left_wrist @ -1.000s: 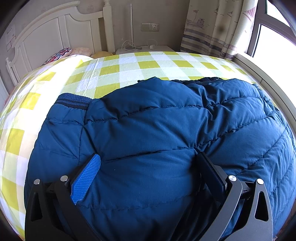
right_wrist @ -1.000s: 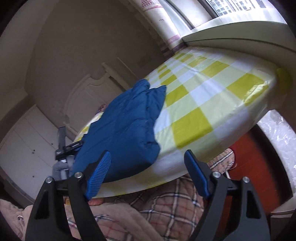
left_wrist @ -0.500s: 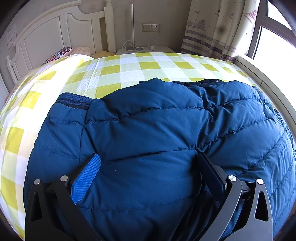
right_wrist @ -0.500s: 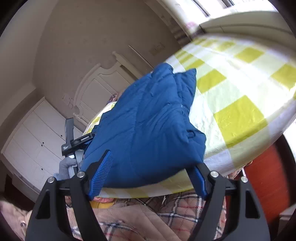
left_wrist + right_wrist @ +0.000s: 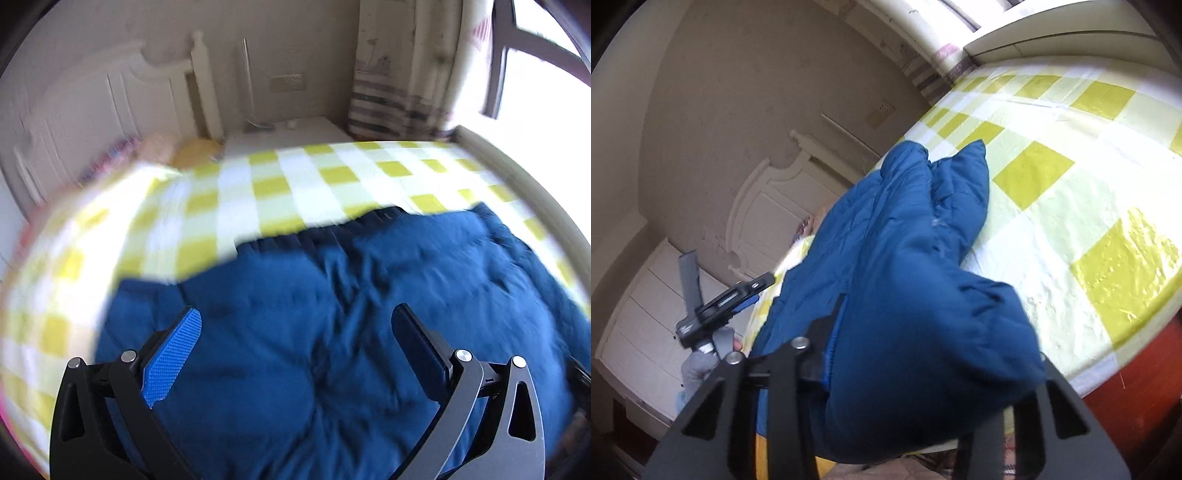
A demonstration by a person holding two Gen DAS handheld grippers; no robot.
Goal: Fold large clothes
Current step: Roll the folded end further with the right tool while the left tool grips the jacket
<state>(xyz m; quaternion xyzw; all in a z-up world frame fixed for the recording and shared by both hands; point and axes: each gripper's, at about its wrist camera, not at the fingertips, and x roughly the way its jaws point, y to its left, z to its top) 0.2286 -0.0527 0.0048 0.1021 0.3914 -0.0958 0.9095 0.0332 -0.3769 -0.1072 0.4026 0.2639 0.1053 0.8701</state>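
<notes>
Right gripper [image 5: 923, 354] tilted slightly down, jaws just closed, pinching blue jacket [image 5: 908, 258] corner; left gripper [image 5: 295, 343] spread above jacket, angled down at bed [image 5: 295, 184].

Jacket: blue quilted jacket [image 5: 332, 332] lies on the checked bed cover [image 5: 288, 188], picture blurred.
Left gripper [image 5: 299, 339]: above the jacket, its 2 fingers wide apart, nothing between them.
Headboard [image 5: 122, 103]: behind the jacket.
</notes>
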